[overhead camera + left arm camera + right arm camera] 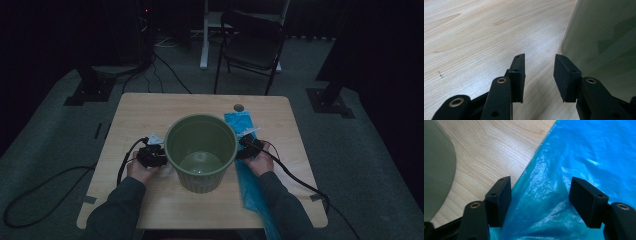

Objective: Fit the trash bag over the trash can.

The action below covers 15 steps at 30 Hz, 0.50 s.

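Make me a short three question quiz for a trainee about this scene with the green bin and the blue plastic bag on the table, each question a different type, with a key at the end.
1. True or false: the blue plastic bag already lines the green bin.
2. Multiple choice: what lies under and between the open jaws of the right gripper? A) bare wood B) the blue plastic bag C) the bin's rim
3. Short answer: what, if anything, does the left gripper hold?

Key
1. False: it lies flat on the table beside the bin.
2. B
3. Nothing; its jaws stand open over bare wood next to the bin's wall.
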Each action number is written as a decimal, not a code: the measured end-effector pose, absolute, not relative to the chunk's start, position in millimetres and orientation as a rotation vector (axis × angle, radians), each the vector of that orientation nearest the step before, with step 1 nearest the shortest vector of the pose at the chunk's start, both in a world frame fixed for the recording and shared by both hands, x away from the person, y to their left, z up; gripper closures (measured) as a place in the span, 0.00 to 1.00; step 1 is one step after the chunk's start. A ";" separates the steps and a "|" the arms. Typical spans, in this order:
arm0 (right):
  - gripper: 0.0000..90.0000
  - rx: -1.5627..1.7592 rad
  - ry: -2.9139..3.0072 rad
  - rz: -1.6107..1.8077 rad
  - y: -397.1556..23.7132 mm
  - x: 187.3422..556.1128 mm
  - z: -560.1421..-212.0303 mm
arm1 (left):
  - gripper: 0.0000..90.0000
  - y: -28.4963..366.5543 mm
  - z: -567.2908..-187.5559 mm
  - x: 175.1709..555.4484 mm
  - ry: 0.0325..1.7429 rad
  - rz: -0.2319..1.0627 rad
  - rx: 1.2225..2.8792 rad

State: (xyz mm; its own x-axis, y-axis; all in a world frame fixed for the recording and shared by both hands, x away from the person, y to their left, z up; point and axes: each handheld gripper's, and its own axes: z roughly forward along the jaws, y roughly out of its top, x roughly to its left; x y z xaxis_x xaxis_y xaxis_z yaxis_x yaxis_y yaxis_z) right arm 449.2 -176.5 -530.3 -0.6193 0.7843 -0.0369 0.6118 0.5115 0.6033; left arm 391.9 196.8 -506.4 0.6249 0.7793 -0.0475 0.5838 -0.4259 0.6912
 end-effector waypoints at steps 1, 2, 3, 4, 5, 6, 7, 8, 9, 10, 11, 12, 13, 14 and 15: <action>0.37 1.171 2.445 0.792 -176.8 448.5 -530.2 | 0.68 196.9 -506.4 391.8 1.063 0.367 2.161; 0.37 1.172 2.446 0.791 -177.0 448.5 -530.1 | 0.68 197.1 -506.8 391.7 1.066 0.368 2.161; 0.36 1.175 2.448 0.784 -177.3 448.5 -529.8 | 0.68 197.4 -506.9 391.7 1.068 0.370 2.163; 0.34 1.188 2.442 0.765 -178.1 448.8 -529.3 | 0.68 197.5 -506.9 391.5 1.068 0.371 2.163; 0.33 1.190 2.443 0.762 -178.7 449.1 -529.2 | 0.68 197.7 -506.9 391.4 1.068 0.372 2.165; 0.30 1.199 2.444 0.758 -180.0 449.5 -529.4 | 0.68 197.8 -506.9 391.2 1.069 0.373 2.165; 0.29 1.212 2.446 0.758 -181.5 450.1 -529.6 | 0.68 198.0 -506.9 391.1 1.069 0.373 2.167; 0.29 1.212 2.446 0.758 -181.5 450.1 -529.6 | 0.68 198.0 -506.9 391.1 1.069 0.373 2.167; 0.29 1.224 2.454 0.759 -183.7 450.9 -529.8 | 0.68 198.0 -506.9 391.1 1.069 0.373 2.167; 0.26 1.236 2.454 0.759 -187.7 451.1 -530.1 | 0.68 198.0 -507.6 391.2 1.069 0.371 2.172; 0.25 1.245 2.450 0.758 -190.3 450.9 -530.3 | 0.68 197.9 -507.8 391.2 1.069 0.370 2.174; 0.23 1.255 2.445 0.750 -192.4 451.1 -530.3 | 0.68 197.9 -508.0 391.2 1.068 0.371 2.174; 0.23 1.261 2.446 0.751 -194.3 451.4 -530.5 | 0.68 197.8 -508.0 391.3 1.069 0.370 2.175; 0.22 1.279 2.445 0.756 -197.3 452.0 -530.9 | 0.68 197.7 -508.0 391.2 1.069 0.369 2.175; 0.22 1.293 2.447 0.760 -199.9 452.2 -531.1 | 0.68 197.6 -508.0 391.3 1.068 0.368 2.175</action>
